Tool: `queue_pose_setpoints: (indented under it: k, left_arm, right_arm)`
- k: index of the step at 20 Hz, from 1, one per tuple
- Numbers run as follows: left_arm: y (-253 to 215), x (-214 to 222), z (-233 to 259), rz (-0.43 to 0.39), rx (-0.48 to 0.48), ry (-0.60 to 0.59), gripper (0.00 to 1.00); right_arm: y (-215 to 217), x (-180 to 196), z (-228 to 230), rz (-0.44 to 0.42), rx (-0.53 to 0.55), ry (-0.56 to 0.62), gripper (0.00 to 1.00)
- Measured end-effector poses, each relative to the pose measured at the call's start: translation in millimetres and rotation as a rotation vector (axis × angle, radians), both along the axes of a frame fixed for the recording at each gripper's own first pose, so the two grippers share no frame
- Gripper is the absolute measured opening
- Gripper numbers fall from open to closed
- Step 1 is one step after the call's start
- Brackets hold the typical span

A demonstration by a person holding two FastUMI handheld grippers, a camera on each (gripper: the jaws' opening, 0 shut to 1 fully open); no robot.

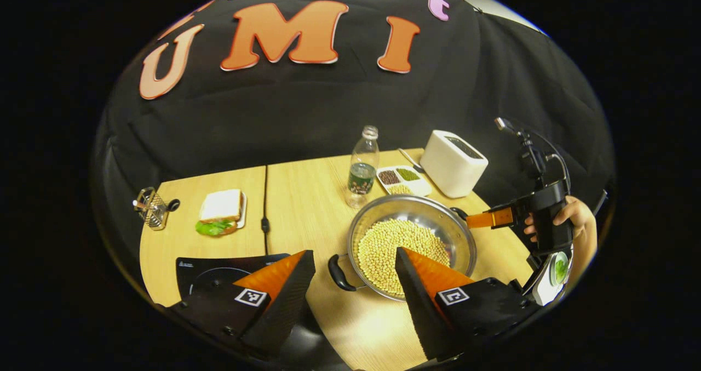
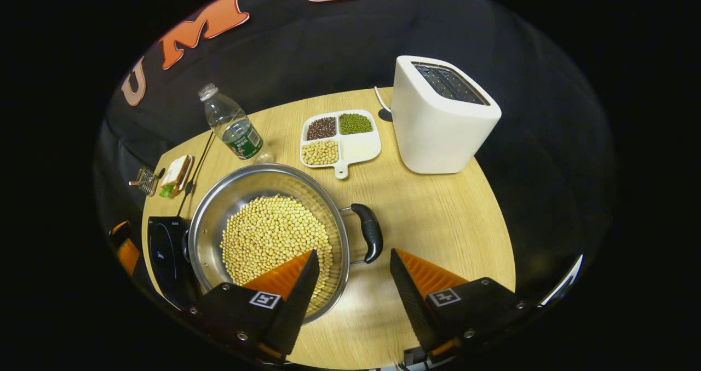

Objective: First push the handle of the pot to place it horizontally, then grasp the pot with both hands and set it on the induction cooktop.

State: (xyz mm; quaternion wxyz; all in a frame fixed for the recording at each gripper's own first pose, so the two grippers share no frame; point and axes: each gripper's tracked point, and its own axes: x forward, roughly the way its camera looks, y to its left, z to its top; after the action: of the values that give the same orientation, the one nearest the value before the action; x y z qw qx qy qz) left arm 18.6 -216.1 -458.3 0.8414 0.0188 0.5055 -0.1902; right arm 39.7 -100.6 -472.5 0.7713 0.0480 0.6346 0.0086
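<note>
Steel round pot (image 2: 268, 217) of yellow beans sits on the wooden table (image 2: 438, 212), its two black handles (image 2: 368, 232) lined left-right. Black induction cooktop (image 2: 164, 256) touches its left side; bare wood right of it. Right gripper (image 2: 350, 283) spread wide, astride the right handle; left gripper (image 1: 356, 283) spread, straddling the left handle (image 1: 339, 275), touching nothing.
</note>
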Motion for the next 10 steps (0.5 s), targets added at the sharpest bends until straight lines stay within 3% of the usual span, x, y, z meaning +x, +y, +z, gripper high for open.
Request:
queue_pose_setpoints:
  k: [5, 10]
  left_arm:
    - [-6, -10, -70, 0.034, 0.065, 0.156, 0.96]
    - [-3, -17, -106, 0.081, 0.13, 0.236, 0.98]
  right_arm:
    - [-2, 7, -17, 0.002, -0.013, 0.022, 0.83]
    - [2, 4, -43, 0.027, -0.033, 0.042, 0.83]
